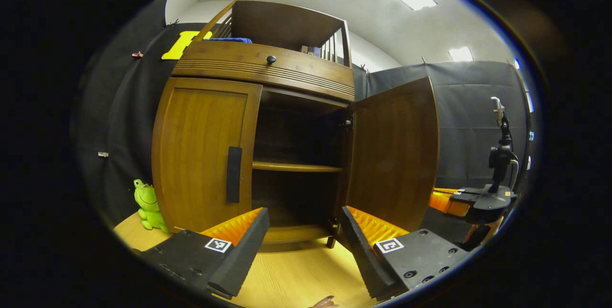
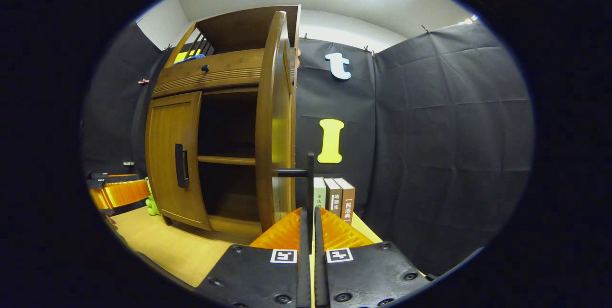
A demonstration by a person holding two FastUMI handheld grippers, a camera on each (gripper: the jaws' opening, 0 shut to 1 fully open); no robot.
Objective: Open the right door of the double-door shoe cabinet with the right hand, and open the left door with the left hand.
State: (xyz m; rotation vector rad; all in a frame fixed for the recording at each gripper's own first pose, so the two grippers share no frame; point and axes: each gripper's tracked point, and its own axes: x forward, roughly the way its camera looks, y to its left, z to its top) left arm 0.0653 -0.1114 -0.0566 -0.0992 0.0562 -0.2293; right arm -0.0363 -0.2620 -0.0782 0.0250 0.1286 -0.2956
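1. Right door of shoe cabinet stands swung open; left door closed.
2. Right gripper clamped on right door's handle.
3. Left gripper fingers apart, facing the cabinet, above the worktop.

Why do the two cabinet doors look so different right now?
The right door is swung wide open, showing the shelf inside; the left door is shut flat against the cabinet. The right gripper is shut on the right door's handle, while the left door's handle is untouched, with the left gripper open and apart from it. Both doors are the same brown wood with dark handles.
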